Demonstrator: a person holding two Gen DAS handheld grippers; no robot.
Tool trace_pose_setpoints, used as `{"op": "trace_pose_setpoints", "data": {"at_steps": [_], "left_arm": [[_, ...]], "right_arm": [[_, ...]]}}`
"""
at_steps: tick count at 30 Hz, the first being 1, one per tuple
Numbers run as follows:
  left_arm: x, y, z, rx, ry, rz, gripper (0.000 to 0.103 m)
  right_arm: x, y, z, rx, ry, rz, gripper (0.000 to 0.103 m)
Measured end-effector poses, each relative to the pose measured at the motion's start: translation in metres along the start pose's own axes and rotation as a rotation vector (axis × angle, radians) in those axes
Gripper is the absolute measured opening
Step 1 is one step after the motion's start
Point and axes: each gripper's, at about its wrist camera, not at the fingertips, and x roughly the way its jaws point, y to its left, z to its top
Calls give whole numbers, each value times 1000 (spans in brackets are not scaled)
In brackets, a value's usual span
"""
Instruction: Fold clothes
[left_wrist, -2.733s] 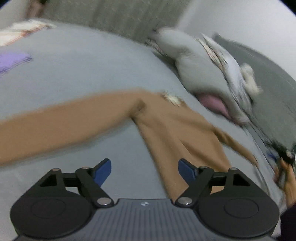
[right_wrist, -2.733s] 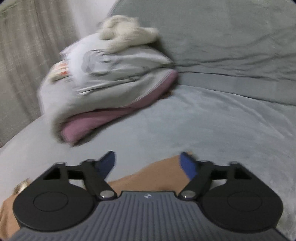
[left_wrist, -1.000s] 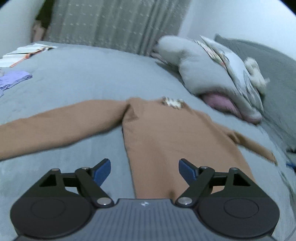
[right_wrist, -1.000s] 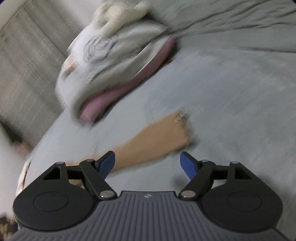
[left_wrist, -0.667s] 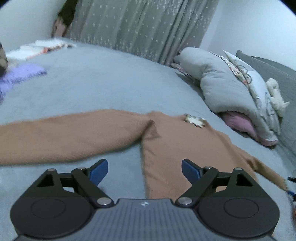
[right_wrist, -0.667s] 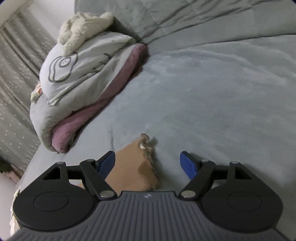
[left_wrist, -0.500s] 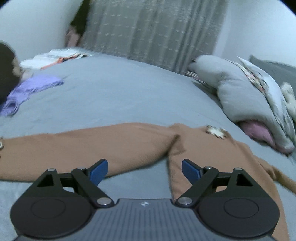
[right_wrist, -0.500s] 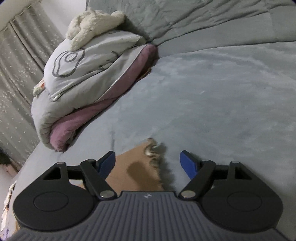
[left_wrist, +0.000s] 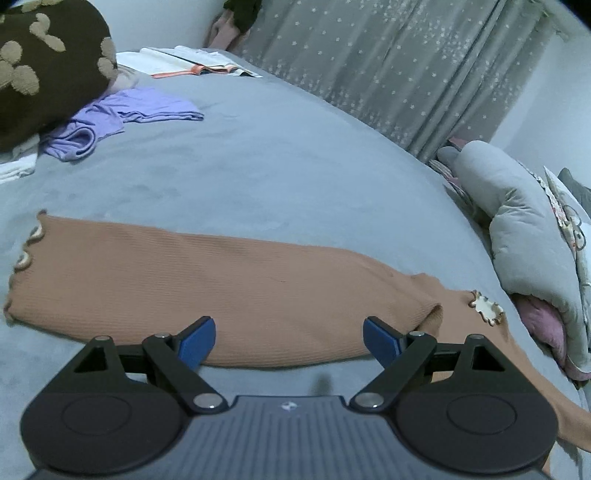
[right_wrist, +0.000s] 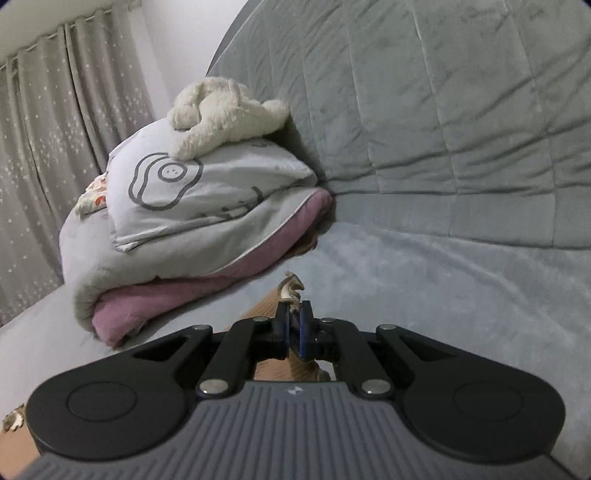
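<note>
A tan ribbed sweater (left_wrist: 524, 373) lies flat on the grey bed (left_wrist: 277, 158). Its long sleeve (left_wrist: 184, 280) stretches left to a scalloped cuff (left_wrist: 24, 254), and a cream trim (left_wrist: 485, 308) marks the neckline. My left gripper (left_wrist: 288, 332) hovers just above that sleeve, open, with the blue pads wide apart and nothing held. In the right wrist view my right gripper (right_wrist: 293, 317) has its jaws closing tight on the other sleeve's cuff (right_wrist: 290, 288). The frilled edge sticks up past the pads and tan fabric (right_wrist: 273, 369) hangs below them.
A folded grey and pink duvet (right_wrist: 184, 206) with a cream plush toy (right_wrist: 225, 107) sits by the quilted headboard (right_wrist: 443, 110). A purple garment (left_wrist: 122, 118), a brown patterned cushion (left_wrist: 44, 62) and papers (left_wrist: 184, 62) lie at the bed's far left. Grey curtains (left_wrist: 406, 74) hang behind.
My right gripper went from wide open to shut on the sleeve cuff and raised it. The left gripper slid left along the other sleeve, bringing its cuff into view, and stayed open.
</note>
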Motion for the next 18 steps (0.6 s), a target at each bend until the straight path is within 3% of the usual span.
{"op": "trace_pose_setpoints", "data": {"at_steps": [4, 7, 9, 11, 15, 18], "left_arm": [[-5, 13, 6, -15, -2, 42, 87], [-9, 26, 10, -43, -1, 58, 88], [-11, 38, 14, -55, 0, 89, 88], [-14, 48, 19, -70, -1, 119, 88], [-23, 79, 37, -133, 8, 156, 88], [-29, 104, 49, -197, -10, 191, 88]], "right_arm": [[11, 13, -15, -49, -15, -143, 6], [-6, 29, -10, -47, -128, -282, 8], [-26, 37, 0, -13, -248, -362, 16], [-42, 35, 12, 80, -266, -340, 34], [-50, 35, 16, 182, -147, -176, 37], [-61, 58, 3, 210, -37, -48, 37]]}}
